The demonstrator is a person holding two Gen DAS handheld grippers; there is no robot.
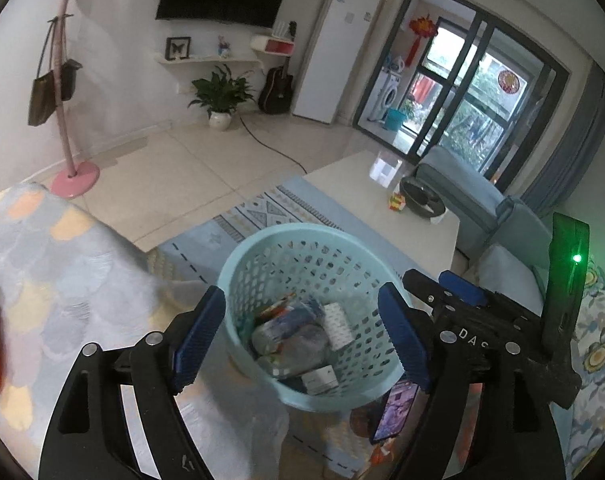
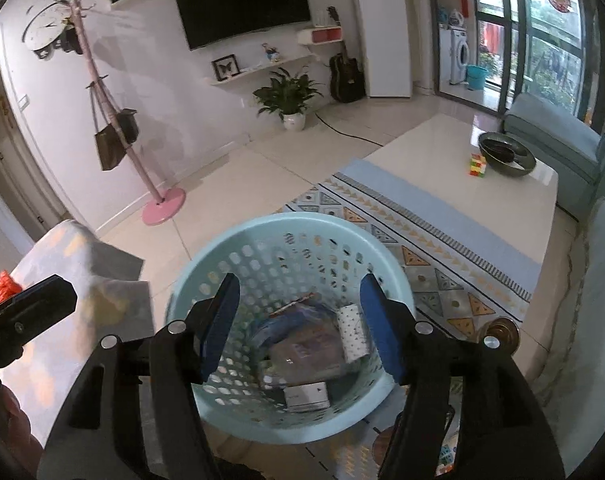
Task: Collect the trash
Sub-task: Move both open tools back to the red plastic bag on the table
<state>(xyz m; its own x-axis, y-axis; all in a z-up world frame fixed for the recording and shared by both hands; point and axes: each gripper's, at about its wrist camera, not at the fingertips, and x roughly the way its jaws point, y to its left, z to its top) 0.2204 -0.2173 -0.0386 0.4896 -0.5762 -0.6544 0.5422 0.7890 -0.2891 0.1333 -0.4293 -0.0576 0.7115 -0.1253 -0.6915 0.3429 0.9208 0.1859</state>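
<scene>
1. Trash [image 2: 310, 356] is being held in the pale blue perforated basket [image 1: 238, 264], which is sitting on the patterned rug [image 2: 442, 240]; wrappers, a bottle and small boxes are being shown heaped inside.
2. Collection is being judged nearly finished.
3. The left gripper [image 1: 302, 344] and right gripper [image 2: 300, 330] are being held over the basket, jaws apart, nothing gripped.

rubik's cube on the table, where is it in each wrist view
Left wrist: the cube is right of centre at mid-height, on the white table, just left of the dark bowl.
Right wrist: the cube is at upper right, again just left of the bowl.
Shared landmark: the blue basket, low and central in both views.
</scene>
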